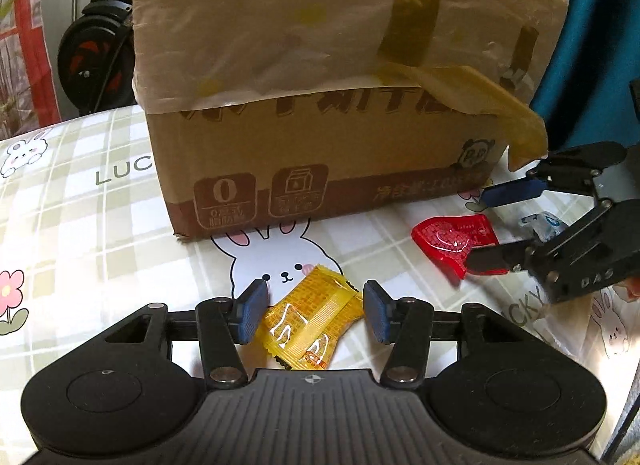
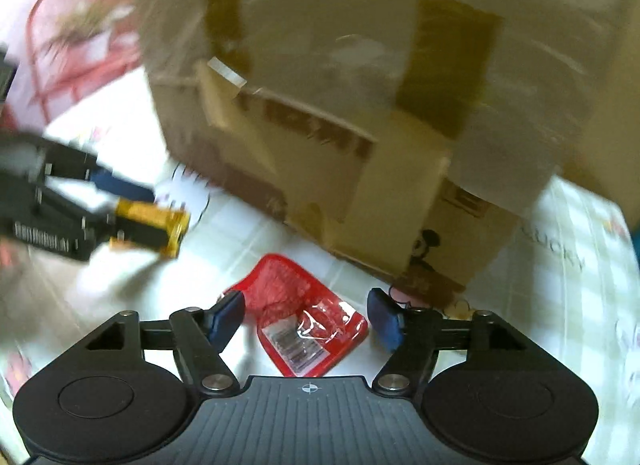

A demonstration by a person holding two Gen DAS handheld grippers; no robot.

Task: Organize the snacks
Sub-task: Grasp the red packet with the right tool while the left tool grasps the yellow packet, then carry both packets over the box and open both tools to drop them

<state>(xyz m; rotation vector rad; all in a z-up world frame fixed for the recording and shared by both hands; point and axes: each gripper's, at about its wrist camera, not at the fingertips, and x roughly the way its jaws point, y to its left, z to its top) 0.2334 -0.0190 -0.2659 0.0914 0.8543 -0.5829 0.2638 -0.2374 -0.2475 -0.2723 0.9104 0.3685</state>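
Observation:
A yellow snack packet (image 1: pixel 312 319) lies on the rabbit-print cloth between the open fingers of my left gripper (image 1: pixel 316 311); the pads stand on either side, not clearly pressing it. It also shows in the blurred right wrist view (image 2: pixel 154 227), with the left gripper (image 2: pixel 120 201) around it. A red snack packet (image 1: pixel 454 243) lies to the right; my right gripper (image 1: pixel 498 225) is open around its right end. In the right wrist view the red packet (image 2: pixel 304 317) lies between the open fingers of the right gripper (image 2: pixel 306 315). A cardboard box (image 1: pixel 320 169) lined with plastic stands behind both.
A clear blue-printed wrapper (image 1: pixel 540 225) lies behind the right gripper. The checked tablecloth (image 1: pixel 80 205) covers the table. A dark wheeled device (image 1: pixel 96 53) stands beyond the table's far left edge. The box (image 2: pixel 360 169) fills the space ahead of the right gripper.

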